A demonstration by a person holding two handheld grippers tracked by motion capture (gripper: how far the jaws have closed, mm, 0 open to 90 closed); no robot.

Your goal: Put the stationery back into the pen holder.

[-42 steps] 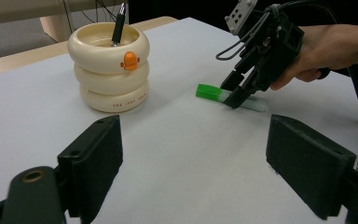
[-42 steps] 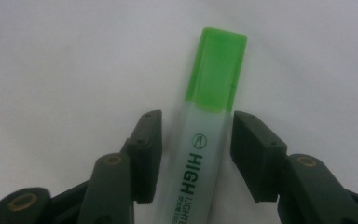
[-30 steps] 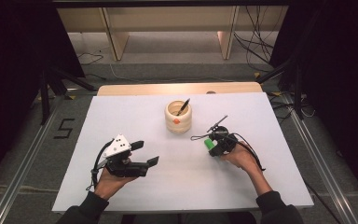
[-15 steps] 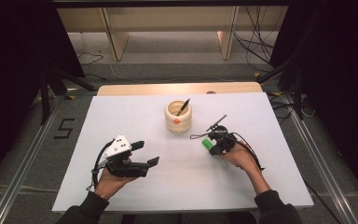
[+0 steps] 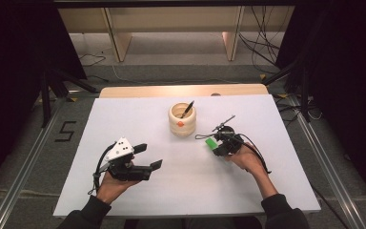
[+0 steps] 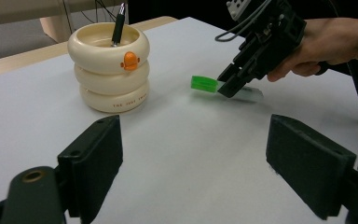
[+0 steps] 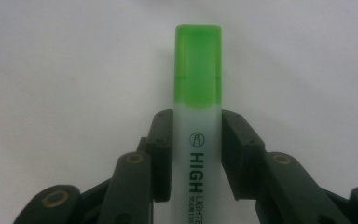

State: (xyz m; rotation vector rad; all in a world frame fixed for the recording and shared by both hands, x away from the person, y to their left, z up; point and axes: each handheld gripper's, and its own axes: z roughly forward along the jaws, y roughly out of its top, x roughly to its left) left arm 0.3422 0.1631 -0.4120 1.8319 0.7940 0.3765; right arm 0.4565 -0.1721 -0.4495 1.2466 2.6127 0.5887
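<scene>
A cream ringed pen cup with an orange duck mark stands at the table's middle, and a dark pen leans in it. Right of the cup, my right gripper is shut on a highlighter with a green cap, its jaws clamping the pale barrel just behind the cap. In the left gripper view the highlighter lies low at the table top, cap pointing toward the cup. My left gripper is held at the near left, open, nothing between its jaws.
The white table top has a wooden strip along its far edge. Beyond it, shelf legs and cables sit on the floor. Metal rails run along both sides of the table.
</scene>
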